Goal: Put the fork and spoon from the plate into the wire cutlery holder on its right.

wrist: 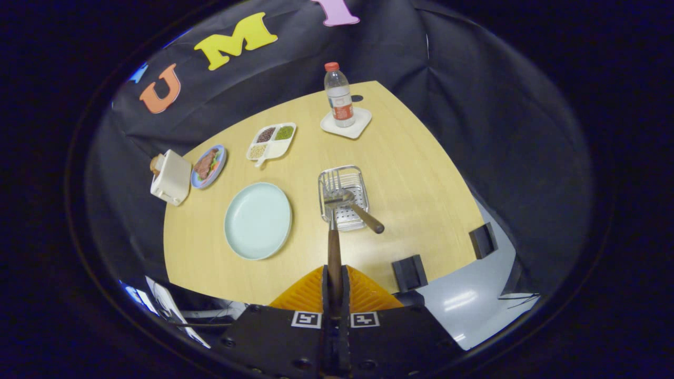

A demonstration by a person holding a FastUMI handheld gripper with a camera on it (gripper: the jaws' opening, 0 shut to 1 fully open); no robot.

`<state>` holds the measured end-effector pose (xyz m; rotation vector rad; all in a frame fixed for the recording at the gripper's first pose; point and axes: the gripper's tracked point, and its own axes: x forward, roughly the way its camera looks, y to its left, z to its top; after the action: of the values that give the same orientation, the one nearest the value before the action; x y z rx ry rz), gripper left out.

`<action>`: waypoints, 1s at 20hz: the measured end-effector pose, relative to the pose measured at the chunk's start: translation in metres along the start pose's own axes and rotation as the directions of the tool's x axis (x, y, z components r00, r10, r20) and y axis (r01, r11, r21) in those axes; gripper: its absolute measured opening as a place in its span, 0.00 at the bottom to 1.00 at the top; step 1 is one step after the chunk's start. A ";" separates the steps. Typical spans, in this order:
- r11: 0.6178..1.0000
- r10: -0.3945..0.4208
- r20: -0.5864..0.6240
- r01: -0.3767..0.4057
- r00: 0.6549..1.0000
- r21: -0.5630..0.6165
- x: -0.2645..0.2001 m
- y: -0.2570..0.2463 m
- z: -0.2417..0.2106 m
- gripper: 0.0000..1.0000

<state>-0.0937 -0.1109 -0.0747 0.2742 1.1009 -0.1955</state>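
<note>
The claw point(335, 284) is gripping the second utensil point(334, 247) by its handle above the wire cutlery holder point(343, 197) — 1 already inside — so lowering and releasing likely comes next.

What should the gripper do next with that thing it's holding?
Probably lower it a bit, then open. The hand-held gripper is shut on a wooden-handled utensil whose metal end is over the wire holder, where another utensil already leans. The plate is bare.
</note>
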 end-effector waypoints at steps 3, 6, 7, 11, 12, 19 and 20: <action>1.000 0.010 -0.025 -0.009 1.000 0.013 0.007 -0.002 0.000 0.05; 0.999 0.020 -0.043 -0.019 0.999 0.031 0.016 -0.002 0.005 0.05; 0.999 0.027 -0.053 -0.025 0.998 0.042 0.019 -0.001 0.006 0.05; 0.997 0.047 -0.075 -0.043 0.996 0.065 0.024 0.003 0.007 0.05; 0.997 0.047 -0.068 -0.043 0.997 0.065 0.026 0.003 0.011 0.05; 0.994 0.047 -0.073 -0.039 0.996 0.105 0.034 0.002 0.020 0.08; 0.993 0.052 -0.065 -0.044 0.997 0.113 0.034 0.003 0.023 0.09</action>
<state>-0.0586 -0.1158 -0.0948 0.4095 1.1508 -0.2062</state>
